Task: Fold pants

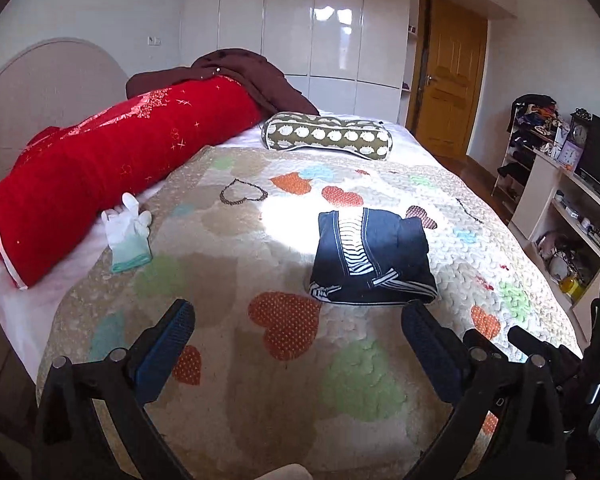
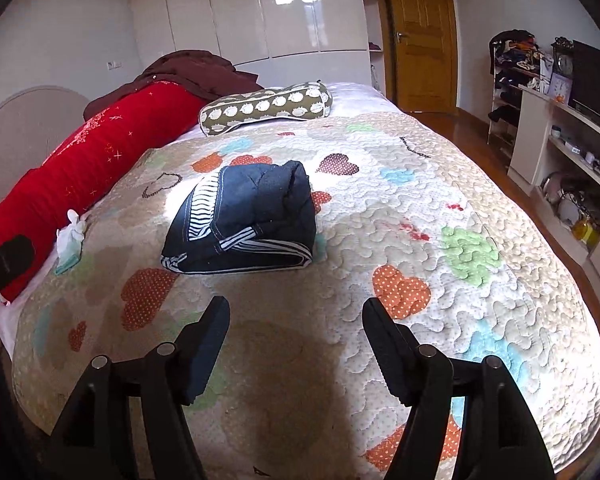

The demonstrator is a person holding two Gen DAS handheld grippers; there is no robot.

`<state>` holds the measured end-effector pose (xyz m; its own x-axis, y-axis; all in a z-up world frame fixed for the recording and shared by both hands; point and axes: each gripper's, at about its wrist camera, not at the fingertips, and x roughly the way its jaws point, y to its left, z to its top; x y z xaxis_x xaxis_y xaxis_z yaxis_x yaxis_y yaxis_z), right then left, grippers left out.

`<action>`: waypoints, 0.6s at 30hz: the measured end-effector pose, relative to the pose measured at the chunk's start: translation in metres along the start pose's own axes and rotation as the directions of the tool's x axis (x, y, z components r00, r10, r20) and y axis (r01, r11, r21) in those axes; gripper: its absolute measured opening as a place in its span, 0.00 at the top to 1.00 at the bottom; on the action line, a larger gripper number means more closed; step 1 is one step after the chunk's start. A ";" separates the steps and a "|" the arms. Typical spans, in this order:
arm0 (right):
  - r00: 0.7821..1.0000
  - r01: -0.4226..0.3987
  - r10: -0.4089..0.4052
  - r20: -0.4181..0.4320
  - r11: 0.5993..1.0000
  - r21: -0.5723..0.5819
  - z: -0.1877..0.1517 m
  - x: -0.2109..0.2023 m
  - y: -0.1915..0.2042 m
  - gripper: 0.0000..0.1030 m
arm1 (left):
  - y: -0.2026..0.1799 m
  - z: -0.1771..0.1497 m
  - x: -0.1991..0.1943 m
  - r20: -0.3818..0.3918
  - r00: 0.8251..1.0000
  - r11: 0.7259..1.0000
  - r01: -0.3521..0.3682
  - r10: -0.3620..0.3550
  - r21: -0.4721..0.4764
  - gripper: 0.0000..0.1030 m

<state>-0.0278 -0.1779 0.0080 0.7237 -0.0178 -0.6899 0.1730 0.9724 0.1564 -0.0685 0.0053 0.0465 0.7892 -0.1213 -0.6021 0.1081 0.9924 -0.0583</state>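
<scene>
I hold my left gripper (image 1: 296,322) and right gripper (image 2: 296,320) spread apart and empty above the quilt (image 2: 480,320), clear of the pants (image 2: 244,224), which lie folded mid-bed, apparently finished.

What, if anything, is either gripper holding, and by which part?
Nothing. The left gripper and right gripper are both open and empty above the quilt; the folded pants lie untouched.

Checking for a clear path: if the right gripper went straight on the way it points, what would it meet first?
Probably the bare quilt just ahead of the open right gripper. The folded pants lie further on and left of its line, though depth is hard to judge.
</scene>
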 end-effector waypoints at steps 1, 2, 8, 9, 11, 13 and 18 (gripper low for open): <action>1.000 0.001 -0.001 -0.005 1.000 0.001 -0.001 0.001 0.000 0.29 | 0.000 -0.002 0.001 -0.003 1.000 1.000 -0.004 0.004 0.004 0.00; 1.000 0.004 -0.004 -0.009 1.000 0.000 -0.002 0.002 0.001 0.29 | -0.001 -0.003 0.002 -0.004 1.000 1.000 -0.009 0.009 0.011 0.00; 1.000 0.015 -0.015 -0.019 1.000 -0.026 -0.005 0.001 0.010 0.29 | -0.008 -0.007 -0.004 0.009 0.999 0.998 -0.032 0.032 0.045 0.00; 1.000 0.018 -0.019 -0.019 0.999 -0.030 -0.005 0.001 0.011 0.28 | -0.009 -0.007 -0.004 0.010 0.999 0.998 -0.037 0.036 0.051 0.00; 0.999 0.025 -0.025 -0.020 0.999 -0.037 -0.007 0.001 0.012 0.28 | -0.010 -0.008 -0.002 0.005 0.999 0.997 -0.043 0.043 0.061 0.00; 0.999 0.028 -0.029 -0.029 0.999 -0.037 -0.008 0.003 0.012 0.28 | -0.010 -0.008 0.001 -0.008 0.999 0.997 -0.043 0.043 0.064 0.00; 0.998 0.032 -0.034 -0.051 0.999 -0.028 -0.010 0.007 0.011 0.27 | -0.010 -0.011 0.005 -0.025 0.999 0.997 -0.043 0.045 0.068 0.00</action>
<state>-0.0275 -0.1650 -0.0021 0.6824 -0.0385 -0.7300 0.1771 0.9776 0.1140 -0.0717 -0.0052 0.0354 0.7776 -0.0764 -0.6241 0.1149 0.9931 0.0215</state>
